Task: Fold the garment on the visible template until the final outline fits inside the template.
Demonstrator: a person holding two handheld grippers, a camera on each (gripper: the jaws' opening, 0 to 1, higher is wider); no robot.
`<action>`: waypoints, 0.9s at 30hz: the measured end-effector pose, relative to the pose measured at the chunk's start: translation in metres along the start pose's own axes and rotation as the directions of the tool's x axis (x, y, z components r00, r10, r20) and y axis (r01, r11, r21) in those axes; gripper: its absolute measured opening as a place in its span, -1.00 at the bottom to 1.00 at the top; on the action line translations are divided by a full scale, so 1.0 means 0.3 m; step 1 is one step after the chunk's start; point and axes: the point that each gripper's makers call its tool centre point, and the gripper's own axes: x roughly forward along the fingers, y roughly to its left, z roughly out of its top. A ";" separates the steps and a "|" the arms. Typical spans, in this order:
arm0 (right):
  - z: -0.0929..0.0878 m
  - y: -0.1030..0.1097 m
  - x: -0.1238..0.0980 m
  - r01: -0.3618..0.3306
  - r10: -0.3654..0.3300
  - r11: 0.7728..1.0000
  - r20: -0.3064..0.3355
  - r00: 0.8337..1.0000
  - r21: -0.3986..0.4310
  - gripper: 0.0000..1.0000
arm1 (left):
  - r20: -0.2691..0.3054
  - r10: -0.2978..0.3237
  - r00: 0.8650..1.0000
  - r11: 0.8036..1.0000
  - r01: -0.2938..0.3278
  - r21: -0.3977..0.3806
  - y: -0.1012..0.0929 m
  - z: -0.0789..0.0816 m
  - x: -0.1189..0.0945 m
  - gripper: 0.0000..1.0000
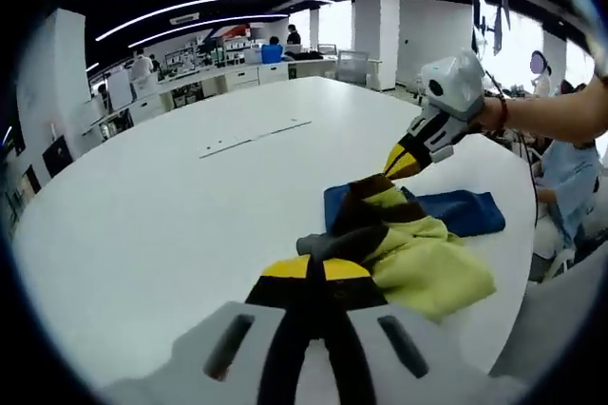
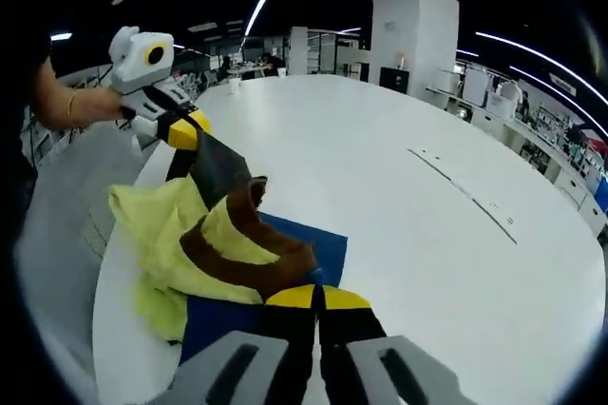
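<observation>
A yellow-green garment [image 1: 427, 262] with brown and grey bands hangs bunched between my two grippers, over a blue template [image 1: 465, 210] near the table's edge. My left gripper [image 1: 318, 269] is shut on the garment's grey and brown end. Beyond it, my right gripper [image 1: 404, 163] comes in from the right, pinching the far end. In the right gripper view my right gripper [image 2: 318, 298] is shut on the garment's [image 2: 161, 224] brown edge above the template [image 2: 313, 243]. My left gripper [image 2: 190, 129] grips the dark grey end at upper left. Much of the template lies hidden under cloth.
The white oval table [image 1: 190, 215] stretches wide beyond the garment, with a thin flat strip [image 1: 255, 139] on it, also seen as a strip [image 2: 465, 191] on the right. The table edge [image 2: 104, 281] runs close beside the template. A person's arm [image 1: 551, 110] reaches in.
</observation>
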 end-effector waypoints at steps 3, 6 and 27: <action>0.034 -0.014 -0.043 0.032 -0.032 0.999 0.037 0.999 0.007 -1.00 | 0.030 0.046 0.998 0.999 -0.046 -0.008 0.037 0.041 -0.021 -1.00; 0.065 -0.033 -0.086 0.066 -0.068 0.997 0.077 0.995 0.032 -1.00 | 0.066 0.081 0.995 0.997 -0.080 -0.009 0.068 0.081 -0.045 -1.00; 0.258 -0.307 -0.233 0.336 -0.372 0.924 0.225 0.901 0.182 -1.00 | 0.276 0.267 0.923 0.963 -0.248 -0.102 0.260 0.302 0.048 -1.00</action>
